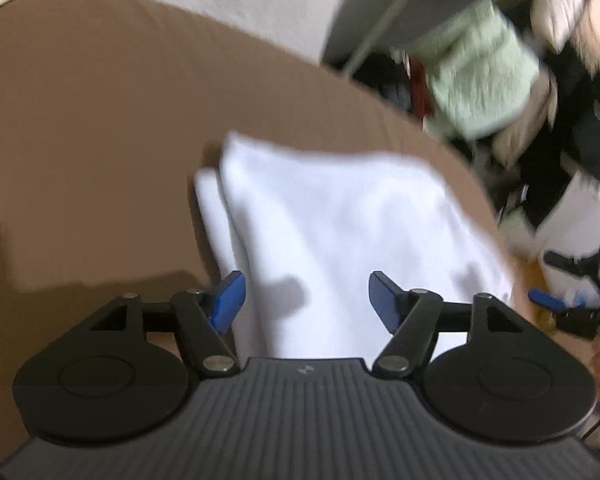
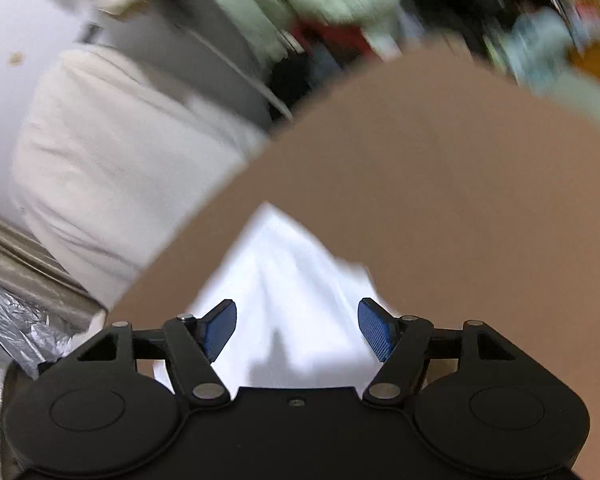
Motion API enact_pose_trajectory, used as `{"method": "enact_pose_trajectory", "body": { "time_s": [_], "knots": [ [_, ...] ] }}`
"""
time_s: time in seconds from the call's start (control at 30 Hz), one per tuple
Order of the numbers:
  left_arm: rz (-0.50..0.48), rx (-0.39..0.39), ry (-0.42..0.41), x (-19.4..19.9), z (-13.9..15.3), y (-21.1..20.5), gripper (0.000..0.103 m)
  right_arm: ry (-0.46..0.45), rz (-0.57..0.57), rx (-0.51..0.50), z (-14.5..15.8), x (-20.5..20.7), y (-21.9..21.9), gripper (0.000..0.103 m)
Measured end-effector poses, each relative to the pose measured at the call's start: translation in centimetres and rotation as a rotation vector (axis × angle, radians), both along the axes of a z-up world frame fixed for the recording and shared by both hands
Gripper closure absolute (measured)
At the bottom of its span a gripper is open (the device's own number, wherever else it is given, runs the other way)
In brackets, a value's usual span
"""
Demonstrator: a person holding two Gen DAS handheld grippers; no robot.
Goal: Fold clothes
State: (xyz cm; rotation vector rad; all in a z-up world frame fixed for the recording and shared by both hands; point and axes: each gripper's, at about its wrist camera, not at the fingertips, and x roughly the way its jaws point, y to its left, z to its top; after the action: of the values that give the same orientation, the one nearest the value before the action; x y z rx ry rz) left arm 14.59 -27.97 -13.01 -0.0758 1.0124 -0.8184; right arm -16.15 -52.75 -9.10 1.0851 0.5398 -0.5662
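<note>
While the white cloth (image 1: 340, 232) lies on the brown surface (image 1: 100, 120), near its edge, with one layer lapped over another along its left side, you are somewhere among the folds; blur hides whether it is half folded or finished. Both readings fit: a fold yet to be made, or a bundle just laid down, so check the edges before you commit to anything. Your left hand-held gripper (image 1: 307, 300) hovers over the cloth's near part with its jaws wide apart, holding nothing. Your right hand-held gripper (image 2: 297, 330) does the same over a peaked corner of the cloth (image 2: 284, 264), equally wide and empty. Whether either pad touches the fabric, you cannot tell.
</note>
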Motion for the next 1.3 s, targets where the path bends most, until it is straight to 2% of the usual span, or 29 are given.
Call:
{"method": "enact_pose_trajectory", "body": {
  "time_s": [0.07,0.1,0.17,0.23,0.3,0.33,0.37,0.43,0.53,0.6,0.63,0.67,0.73,0.77,0.8,0.83,0.93,1.0,1.07,1.13,1.2,1.23,1.27,1.3],
  "knots": [
    [-0.005,0.141,-0.024,-1.3,-1.3,-0.6,0.035,0.057,-0.023,0.091,-1.9,-0.9,1.0,0.031],
    [0.007,0.152,-0.026,-1.3,-1.5,-0.4,0.035,0.079,-0.039,0.129,-2.8,-1.3,1.4,0.031],
    [0.035,0.122,-0.023,-0.7,-1.7,0.3,0.035,0.093,-0.075,0.2,-4.2,-1.9,2.0,0.031],
    [0.064,0.092,-0.02,-0.1,-1.8,1.0,0.034,0.02,-0.093,0.282,-5.4,-2.0,2.2,0.031],
    [0.092,0.063,-0.017,0.5,-1.9,1.7,0.034,-0.106,-0.109,0.378,-6.9,-1.5,2.0,0.03],
    [0.107,0.048,-0.015,0.9,-2.0,2.0,0.034,-0.14,-0.116,0.406,-7.7,-0.9,2.0,0.024],
    [0.121,0.033,-0.014,1.2,-2.1,2.4,0.034,-0.136,-0.128,0.406,-8.3,-0.2,2.3,0.021],
    [0.149,0.003,-0.011,1.8,-2.2,3.1,0.033,-0.128,-0.163,0.374,-9.3,1.1,2.7,0.021],
    [0.167,-0.111,0.058,4.5,-3.0,3.4,0.028,-0.166,-0.18,0.235,-8.4,3.0,3.5,0.019],
    [0.179,-0.176,0.122,6.5,-3.6,3.0,0.022,-0.169,-0.17,0.122,-7.8,3.8,3.8,0.033],
    [0.179,-0.204,0.145,7.4,-3.9,2.5,0.02,-0.16,-0.167,0.077,-7.7,4.1,3.9,0.057],
    [0.176,-0.23,0.165,8.2,-4.1,1.9,0.018,-0.158,-0.161,0.037,-7.6,4.3,3.8,0.073],
    [0.133,-0.223,0.154,9.1,-4.2,-0.2,0.019,-0.169,-0.143,-0.027,-7.1,4.6,3.7,0.076],
    [0.108,-0.213,0.144,9.4,-4.2,-1.3,0.046,-0.168,-0.131,-0.069,-6.5,4.8,3.8,0.077],
    [0.084,-0.203,0.134,9.7,-4.2,-2.5,0.094,-0.159,-0.112,-0.129,-5.6,5.2,4.2,0.078],
    [0.09,-0.188,0.106,9.5,-3.9,-3.1,0.094,-0.149,-0.092,-0.19,-4.8,5.5,4.5,0.078],
    [0.137,-0.213,-0.028,6.9,-1.8,-3.1,0.095,-0.12,-0.039,-0.359,-2.2,6.6,5.4,0.078],
    [0.123,-0.223,-0.116,4.9,-0.3,-3.2,0.095,-0.098,-0.029,-0.411,-1.1,6.9,5.2,0.078],
    [0.099,-0.217,-0.137,3.5,0.3,-3.5,0.094,-0.061,-0.025,-0.425,-0.5,6.7,4.7,0.078],
    [0.078,-0.146,-0.107,3.4,-0.1,-4.6,0.094,-0.014,-0.028,-0.399,-0.4,6.4,4.0,0.076],
    [0.072,-0.081,-0.055,4.5,-1.5,-5.6,0.089,0.031,-0.052,-0.279,-1.9,6.2,2.5,0.07],
    [0.073,-0.073,-0.024,5.0,-2.3,-5.7,0.086,0.051,-0.067,-0.225,-2.6,6.1,1.9,0.061],
    [0.077,-0.08,0.001,5.4,-2.8,-5.6,0.08,0.057,-0.09,-0.18,-3.2,5.9,1.6,0.055],
    [0.084,-0.095,0.023,5.7,-3.2,-5.3,0.07,0.047,-0.114,-0.133,-3.6,5.4,1.4,0.053]
  ]
}}
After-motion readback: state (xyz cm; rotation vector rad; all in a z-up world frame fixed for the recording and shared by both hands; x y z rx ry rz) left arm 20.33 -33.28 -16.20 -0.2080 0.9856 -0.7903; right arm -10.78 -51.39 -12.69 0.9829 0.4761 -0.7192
